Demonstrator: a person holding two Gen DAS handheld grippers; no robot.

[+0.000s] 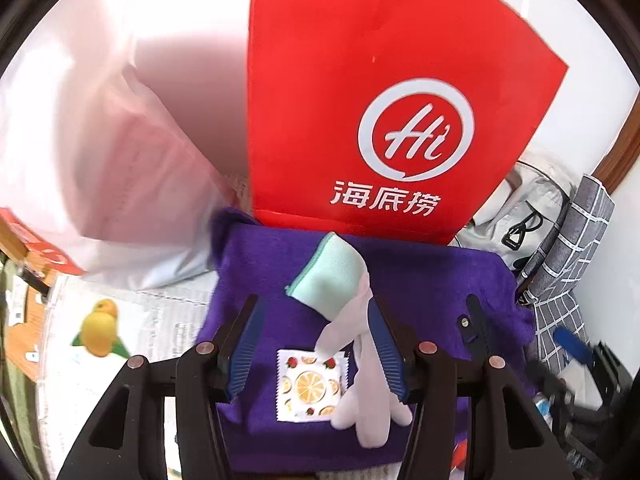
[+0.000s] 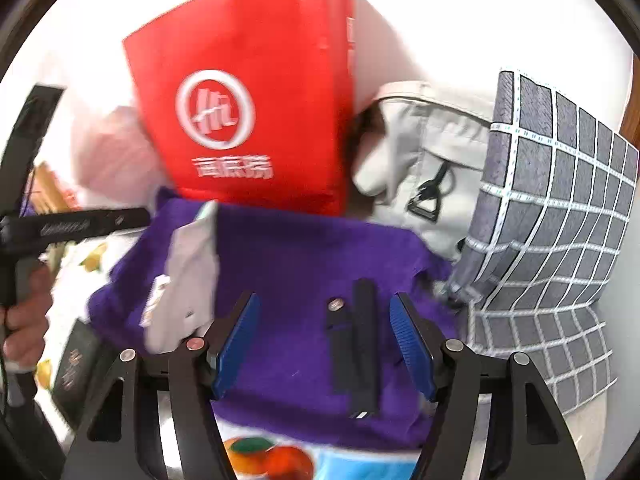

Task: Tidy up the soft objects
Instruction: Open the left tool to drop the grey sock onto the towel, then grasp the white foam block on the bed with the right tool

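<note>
My left gripper stands part open over the folded purple towel. The pale sock with the mint cuff lies between its fingers but I see no pad pressing it; it rests on the towel, cuff toward twelve o'clock, toe toward six. At seven o'clock of the sock sits a small fruit-print sachet, flat on the purple pile. My right gripper is open wider and holds nothing; its fingers straddle a black clip-like piece lying on the towel. I judge the towel serves as the stacking base, so the sock has been laid on top. The red paper bag stands upright at twelve o'clock, touching the towel's far edge, and the grey checked cushion leans at two o'clock.
</note>
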